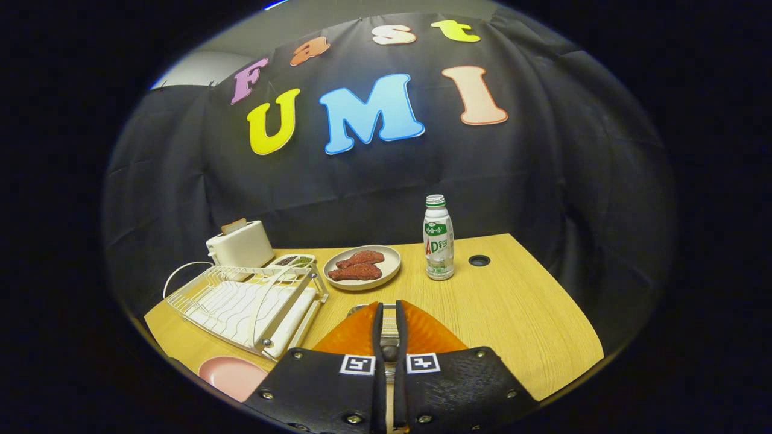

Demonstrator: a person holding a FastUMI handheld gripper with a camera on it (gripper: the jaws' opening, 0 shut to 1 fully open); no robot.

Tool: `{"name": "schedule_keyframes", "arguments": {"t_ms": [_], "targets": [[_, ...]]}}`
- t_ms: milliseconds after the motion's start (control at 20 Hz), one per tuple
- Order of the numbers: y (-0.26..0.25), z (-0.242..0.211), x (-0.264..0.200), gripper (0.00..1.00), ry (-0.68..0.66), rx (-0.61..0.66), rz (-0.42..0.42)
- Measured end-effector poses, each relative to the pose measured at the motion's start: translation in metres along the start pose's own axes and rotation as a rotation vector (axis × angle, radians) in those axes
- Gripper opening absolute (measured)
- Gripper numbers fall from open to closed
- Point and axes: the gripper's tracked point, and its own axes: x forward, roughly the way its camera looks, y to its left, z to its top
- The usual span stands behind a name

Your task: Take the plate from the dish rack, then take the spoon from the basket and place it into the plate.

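On the wooden table (512,313), nearest the camera: the gripper (389,337), its two fingers drawn almost together, with a metal spoon (389,348) in the narrow gap between them; the spoon's handle runs forward along the gap and its end (357,309) shows just past the fingertips. Both fingers appear to press on it.

Beside the fingers, on the left: a pink plate (226,375), lying flat on the table, partly hidden by the gripper body.

Beyond the pink plate: a white wire dish rack (241,301) on a white drip tray (no dishes stand in it).

Behind the rack: a white toaster (240,244) with a slice of bread (233,226) standing in its slot; just beside it, a small tray (292,261) with dark contents, too small to identify.

Ahead of the fingers: a beige plate (363,267) holding two reddish-brown pieces of meat (357,265).

Right of that plate, near but apart: an upright plastic bottle (438,238) with a green and white label.

Beyond the bottle: a round cable hole (479,260) in the tabletop.
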Motion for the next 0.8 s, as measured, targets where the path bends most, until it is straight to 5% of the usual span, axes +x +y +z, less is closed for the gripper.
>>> {"name": "schedule_keyframes", "arguments": {"t_ms": [800], "targets": [[0.028,0.084,-0.071,0.05,-0.016,-0.091,0.002]]}}
